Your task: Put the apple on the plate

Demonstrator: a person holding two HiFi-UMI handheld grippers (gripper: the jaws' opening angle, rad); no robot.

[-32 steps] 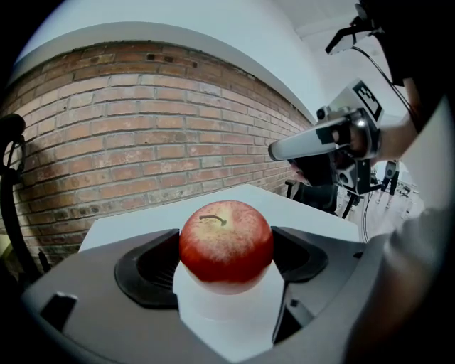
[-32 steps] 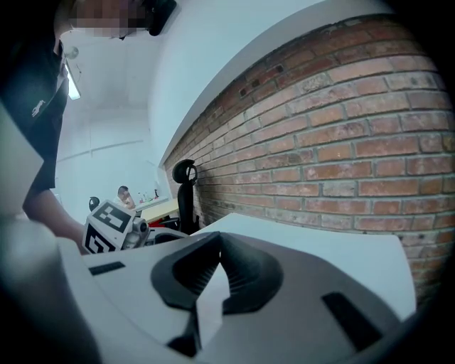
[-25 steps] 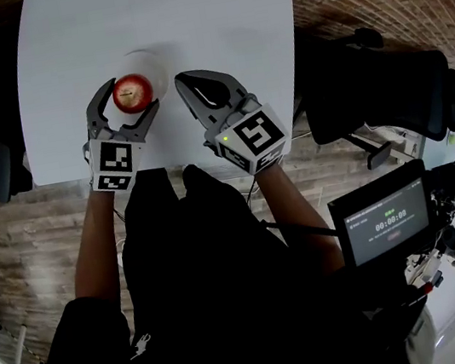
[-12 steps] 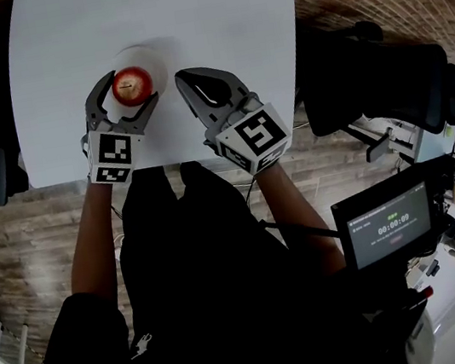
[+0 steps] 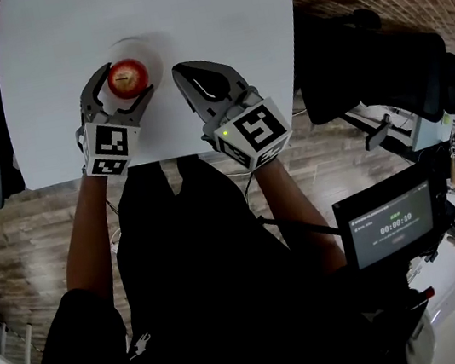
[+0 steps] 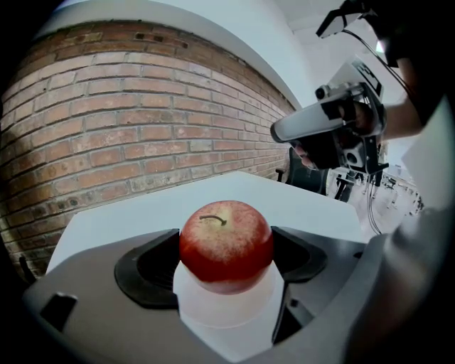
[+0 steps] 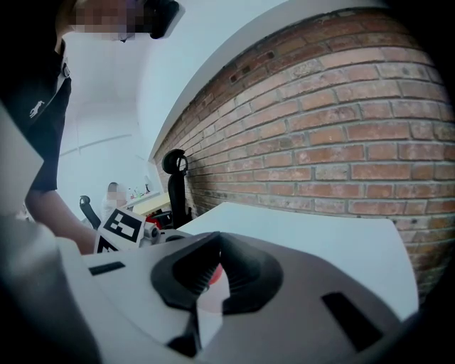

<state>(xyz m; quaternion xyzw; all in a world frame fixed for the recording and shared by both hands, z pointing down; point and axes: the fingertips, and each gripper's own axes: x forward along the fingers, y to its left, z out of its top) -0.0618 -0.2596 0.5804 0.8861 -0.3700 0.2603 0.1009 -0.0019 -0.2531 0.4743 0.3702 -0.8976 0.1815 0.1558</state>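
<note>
1. The left gripper (image 5: 124,89) has its fingers closed on the red apple (image 6: 226,245), one pad against each side, with the stem pointing up.
2. The apple sits directly over the white plate (image 5: 147,54). In the left gripper view the plate's pale rim shows just beneath the fruit. I cannot tell whether the apple's underside already touches the plate or hangs just above it.
3. By my reading, the carry is nearly done. What remains is to settle the apple onto the plate, spread the fingers and draw the gripper back toward 6 o'clock.
4. The right gripper (image 5: 186,76) is at about 3 o'clock of the apple, near it but apart. Its fingers are drawn together on nothing, and only a sliver of red shows through the slit between them.
5. The white worktop (image 5: 208,16) carries nothing else that I can see, so nothing blocks the set-down. The plate is hard to tell from the surface because both are white.
6. Off the worktop, a dark office chair (image 5: 383,81) stands at 3 o'clock and a small screen (image 5: 390,223) showing a timer sits at 4 o'clock. A brick wall (image 6: 106,128) rises beyond the far edge. None of these is in the way.
</note>
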